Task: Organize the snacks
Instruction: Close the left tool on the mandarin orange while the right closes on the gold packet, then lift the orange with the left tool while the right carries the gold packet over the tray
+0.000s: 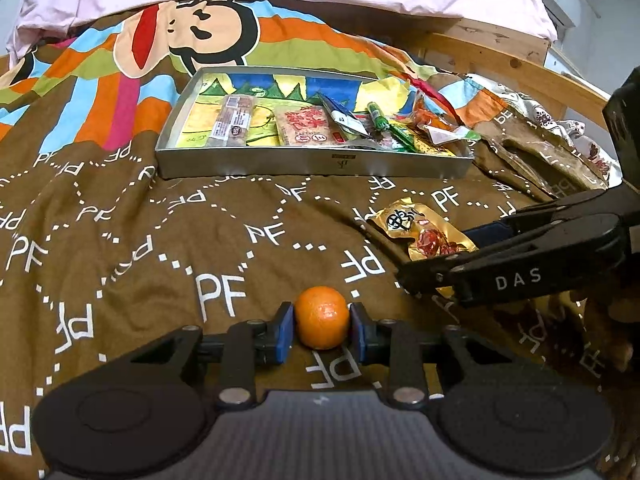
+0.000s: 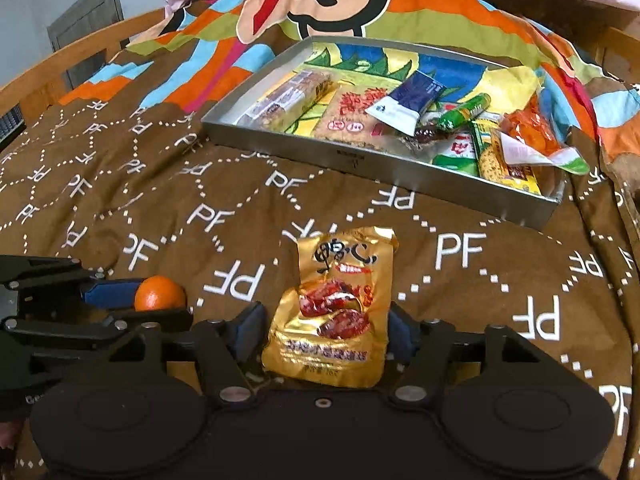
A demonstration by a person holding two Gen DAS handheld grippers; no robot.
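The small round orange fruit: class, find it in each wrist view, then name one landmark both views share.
Left wrist view: the small round orange fruit sits bottom centre, pressed between the left gripper's blue fingers.
Right wrist view: it appears at the lower left, partly hidden by that gripper.
Shared landmark: the rectangular silver metal tray of snacks behind it.

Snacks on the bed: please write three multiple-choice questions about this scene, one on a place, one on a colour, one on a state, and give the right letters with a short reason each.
1. Where does the metal tray sit?
A. on the brown bedcover
B. on a wooden desk
C. on the floor

2. What colour is the snack packet between the right gripper's fingers?
A. blue
B. gold
C. white

3. What is the left gripper doing?
A. standing open over nothing
B. closed on the orange
C. closed on a green stick

Answers: 1 A, the tray rests on the bedcover. 2 B, its foil is gold. 3 B, both blue pads press the orange.
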